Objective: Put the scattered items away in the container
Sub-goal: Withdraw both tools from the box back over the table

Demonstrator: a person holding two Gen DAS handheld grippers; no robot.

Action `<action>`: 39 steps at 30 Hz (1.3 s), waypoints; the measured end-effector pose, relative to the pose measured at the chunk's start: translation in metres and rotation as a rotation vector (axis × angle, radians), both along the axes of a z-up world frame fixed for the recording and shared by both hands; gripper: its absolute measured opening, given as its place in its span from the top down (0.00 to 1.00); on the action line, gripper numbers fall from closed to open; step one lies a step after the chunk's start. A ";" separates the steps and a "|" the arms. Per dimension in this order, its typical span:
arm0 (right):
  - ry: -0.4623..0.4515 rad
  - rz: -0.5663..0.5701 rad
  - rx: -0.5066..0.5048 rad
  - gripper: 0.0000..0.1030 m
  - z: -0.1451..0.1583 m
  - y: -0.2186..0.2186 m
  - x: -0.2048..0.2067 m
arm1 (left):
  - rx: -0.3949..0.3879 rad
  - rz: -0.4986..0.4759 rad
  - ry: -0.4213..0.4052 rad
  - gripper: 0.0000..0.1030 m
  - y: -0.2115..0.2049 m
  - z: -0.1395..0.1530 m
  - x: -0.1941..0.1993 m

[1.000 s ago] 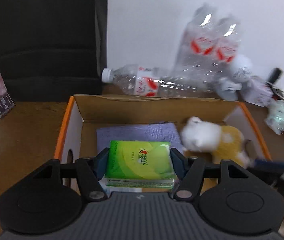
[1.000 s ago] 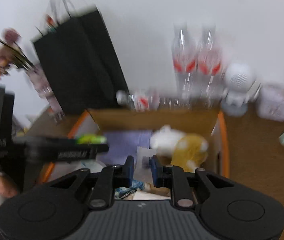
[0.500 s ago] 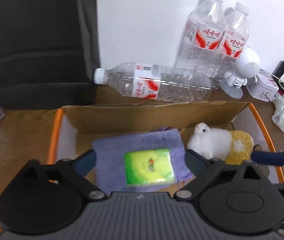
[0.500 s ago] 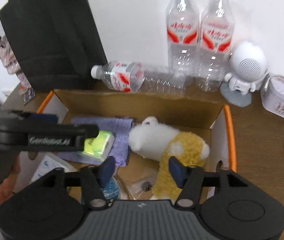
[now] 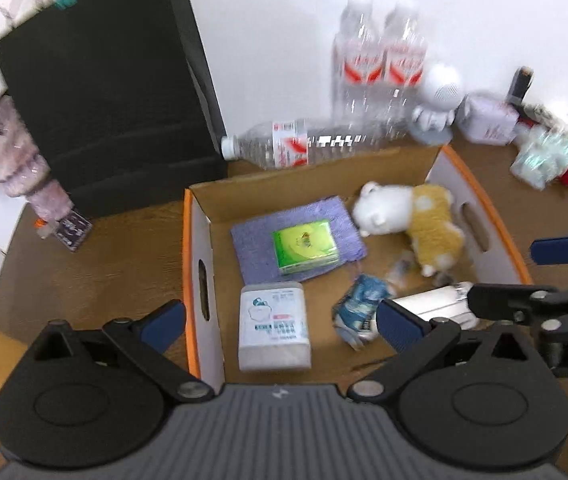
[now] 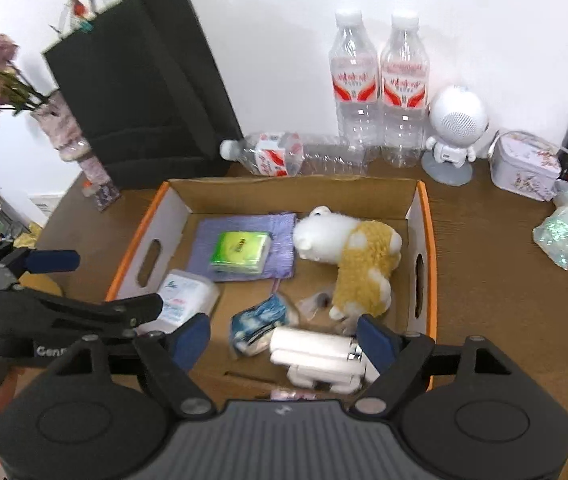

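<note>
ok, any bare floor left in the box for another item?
Bare cardboard in the cardboard box along the back wall behind the purple cloth, and a strip between the plush toy and right wall. Front is crowded: wipes pack, blue wrapper, white cylinders.

I count three water bottles [image 6: 354,104]: two upright at twelve o'clock, one lying flat at eleven. One cardboard box [image 6: 424,216] in front of my claws. In it: one purple cloth [image 6: 279,236], one green tissue pack [image 6: 239,252], one plush toy [image 6: 360,260], one white wipes pack [image 6: 181,292], one blue crumpled wrapper [image 6: 257,320], one white cylinder bundle [image 6: 316,354]. One robot-shaped speaker [image 6: 454,128] at one o'clock, one floral tin [image 6: 524,164] at two, one black paper bag [image 6: 139,80] at ten.
</note>
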State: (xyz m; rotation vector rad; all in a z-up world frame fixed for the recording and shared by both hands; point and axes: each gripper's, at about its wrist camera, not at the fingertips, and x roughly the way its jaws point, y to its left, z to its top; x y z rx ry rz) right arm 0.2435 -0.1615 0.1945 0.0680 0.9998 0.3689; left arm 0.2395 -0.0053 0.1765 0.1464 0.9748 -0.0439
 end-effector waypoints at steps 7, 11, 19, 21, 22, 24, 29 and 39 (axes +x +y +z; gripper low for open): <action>-0.461 0.058 0.013 0.06 0.022 -0.010 -0.144 | -0.074 -0.009 -0.367 0.00 -0.004 0.015 -0.142; -0.601 0.016 0.001 0.00 -0.024 -0.024 -0.225 | -0.270 -0.120 -0.352 0.00 0.010 -0.043 -0.212; -0.495 -0.055 -0.013 0.00 -0.124 -0.031 -0.299 | -0.286 0.021 -0.310 0.00 0.023 -0.126 -0.290; -0.489 -0.048 -0.027 0.00 -0.137 -0.026 -0.301 | -0.234 0.041 -0.325 0.00 0.022 -0.135 -0.291; -0.475 -0.047 -0.043 0.00 -0.142 -0.024 -0.301 | -0.205 0.051 -0.320 0.00 0.021 -0.139 -0.290; -0.440 -0.059 -0.060 0.00 -0.150 -0.021 -0.297 | -0.171 0.057 -0.302 0.00 0.017 -0.146 -0.286; -0.401 -0.068 -0.068 0.00 -0.162 -0.018 -0.290 | -0.133 0.035 -0.266 0.00 0.011 -0.162 -0.285; -0.361 -0.075 -0.116 0.00 -0.170 -0.018 -0.279 | -0.110 0.029 -0.251 0.00 0.008 -0.173 -0.285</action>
